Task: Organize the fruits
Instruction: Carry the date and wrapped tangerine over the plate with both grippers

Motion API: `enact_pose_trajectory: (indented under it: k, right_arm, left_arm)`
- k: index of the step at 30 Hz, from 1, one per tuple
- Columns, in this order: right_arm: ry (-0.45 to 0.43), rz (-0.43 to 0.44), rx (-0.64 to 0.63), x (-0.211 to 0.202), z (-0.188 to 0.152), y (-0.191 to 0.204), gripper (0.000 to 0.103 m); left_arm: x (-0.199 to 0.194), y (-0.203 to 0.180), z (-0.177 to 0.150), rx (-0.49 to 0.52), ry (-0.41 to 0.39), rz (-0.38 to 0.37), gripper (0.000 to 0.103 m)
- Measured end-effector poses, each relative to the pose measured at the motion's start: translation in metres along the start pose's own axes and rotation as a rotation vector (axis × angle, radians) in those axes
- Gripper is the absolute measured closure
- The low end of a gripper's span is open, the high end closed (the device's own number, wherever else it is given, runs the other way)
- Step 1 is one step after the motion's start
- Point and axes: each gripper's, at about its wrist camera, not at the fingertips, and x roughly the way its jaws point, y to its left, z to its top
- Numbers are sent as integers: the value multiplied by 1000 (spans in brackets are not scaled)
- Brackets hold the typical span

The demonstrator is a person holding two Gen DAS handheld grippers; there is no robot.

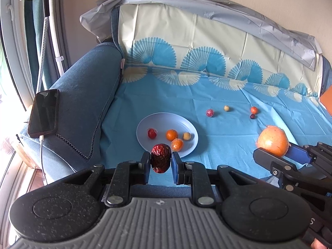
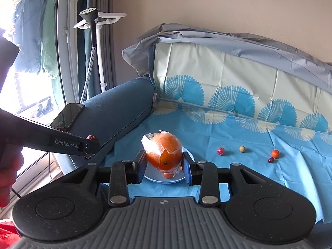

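My left gripper (image 1: 161, 161) is shut on a wrinkled dark red date (image 1: 161, 160), held just above the near rim of the pale blue plate (image 1: 145, 129). On the plate lie a red fruit (image 1: 152, 133), two small oranges (image 1: 171, 134) and a tan ball fruit (image 1: 186, 136). My right gripper (image 2: 164, 161) is shut on a large plastic-wrapped orange (image 2: 164, 152), held above the plate (image 2: 153, 178). It also shows in the left wrist view (image 1: 272, 141). Loose on the cloth lie a pink-red fruit (image 1: 210, 112), a tan fruit (image 1: 226, 108), a small orange fruit (image 1: 253, 109) and a dark berry (image 1: 252, 116).
A blue patterned cloth (image 1: 217, 95) covers the sofa seat and back. The blue armrest (image 1: 83, 95) on the left carries a charging phone (image 1: 44, 113). A garment steamer stand (image 2: 97, 47) is by the window behind.
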Motion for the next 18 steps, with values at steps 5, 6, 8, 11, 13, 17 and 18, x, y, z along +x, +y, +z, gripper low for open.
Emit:
enact_pose_trajectory:
  k: [5, 6, 8, 11, 13, 17, 18]
  right_arm:
    - [14, -1, 0, 2, -1, -1, 65]
    - [16, -1, 0, 2, 0, -1, 65]
    - [24, 2, -2, 5, 0, -1, 65]
    - [40, 3, -4, 11, 2, -1, 65]
    - [50, 3, -3, 15, 2, -1, 65]
    - [77, 6, -7, 27, 4, -3, 65]
    - [85, 7, -4, 31, 5, -3, 65]
  left_arm:
    - [6, 1, 0, -3, 19, -1, 80]
    - [7, 2, 0, -4, 22, -2, 80]
    - [10, 3, 0, -8, 28, -4, 80]
    - [14, 6, 0, -18, 40, -4, 80]
    - [19, 9, 3, -19, 47, -4, 80]
    - [26, 15, 10, -32, 52, 2, 80]
    - [29, 17, 12, -37, 52, 3, 80]
